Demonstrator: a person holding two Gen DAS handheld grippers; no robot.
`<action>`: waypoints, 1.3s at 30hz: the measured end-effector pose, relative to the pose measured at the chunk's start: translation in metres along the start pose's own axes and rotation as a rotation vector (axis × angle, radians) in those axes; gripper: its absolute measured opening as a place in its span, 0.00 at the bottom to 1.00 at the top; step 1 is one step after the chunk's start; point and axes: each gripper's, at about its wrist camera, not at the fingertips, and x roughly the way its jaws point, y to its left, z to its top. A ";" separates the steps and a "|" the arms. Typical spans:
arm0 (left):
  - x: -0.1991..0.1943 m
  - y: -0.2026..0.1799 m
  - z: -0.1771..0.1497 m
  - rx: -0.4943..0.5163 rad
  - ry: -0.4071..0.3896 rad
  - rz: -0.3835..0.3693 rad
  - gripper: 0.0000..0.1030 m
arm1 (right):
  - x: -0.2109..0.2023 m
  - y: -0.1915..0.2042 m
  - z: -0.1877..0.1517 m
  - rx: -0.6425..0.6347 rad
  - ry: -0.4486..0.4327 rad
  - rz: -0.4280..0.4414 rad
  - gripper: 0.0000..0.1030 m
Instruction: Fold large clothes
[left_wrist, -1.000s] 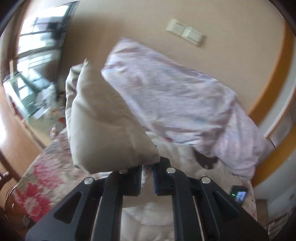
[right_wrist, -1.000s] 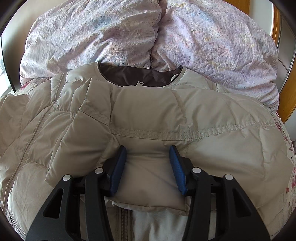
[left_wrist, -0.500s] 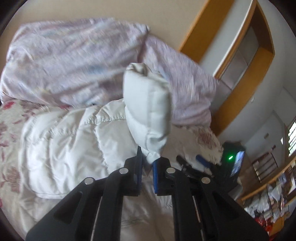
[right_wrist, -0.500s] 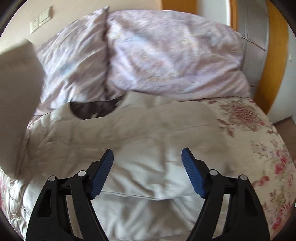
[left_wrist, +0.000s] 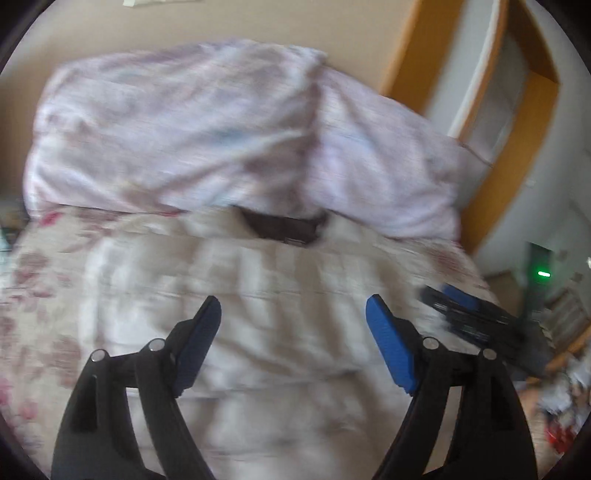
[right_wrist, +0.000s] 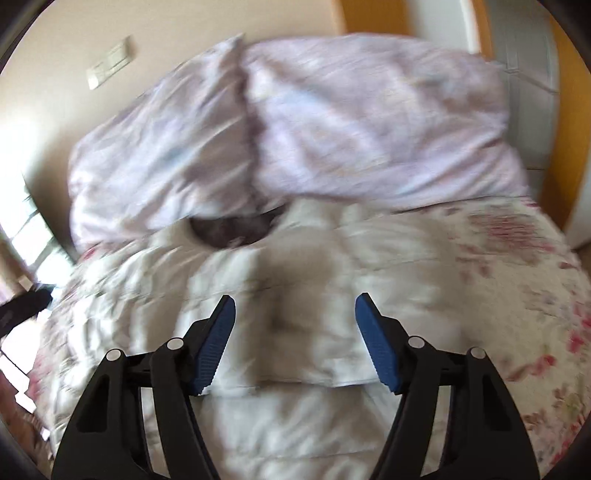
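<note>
A beige puffer jacket (left_wrist: 280, 332) lies flat on the bed, its dark-lined collar (left_wrist: 284, 229) toward the pillows. It also shows in the right wrist view (right_wrist: 295, 332), with a sleeve folded across its chest. My left gripper (left_wrist: 293, 343) is open and empty just above the jacket's middle. My right gripper (right_wrist: 293, 339) is open and empty above the folded sleeve. The right gripper's tip shows at the right of the left wrist view (left_wrist: 476, 317). Both views are motion-blurred.
Two pale lilac pillows (left_wrist: 221, 125) lean on the beige wall behind the collar. A floral bedspread (right_wrist: 517, 295) shows around the jacket. A wooden door frame (left_wrist: 517, 122) stands at the right. A device with a green light (left_wrist: 541, 273) sits beyond the bed's right side.
My left gripper has let go of the sleeve it held raised and now stands open over the jacket. My right gripper stays open and has pulled back a little.
</note>
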 end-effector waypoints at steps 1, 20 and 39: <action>-0.001 0.021 0.000 -0.018 -0.004 0.089 0.78 | 0.008 0.006 0.000 -0.003 0.035 0.032 0.66; 0.025 0.078 -0.023 0.005 0.057 0.322 0.78 | 0.036 0.021 0.008 -0.003 -0.034 -0.071 0.17; 0.099 0.132 -0.053 -0.124 0.175 0.288 0.98 | 0.109 0.026 -0.018 -0.092 0.119 0.029 0.17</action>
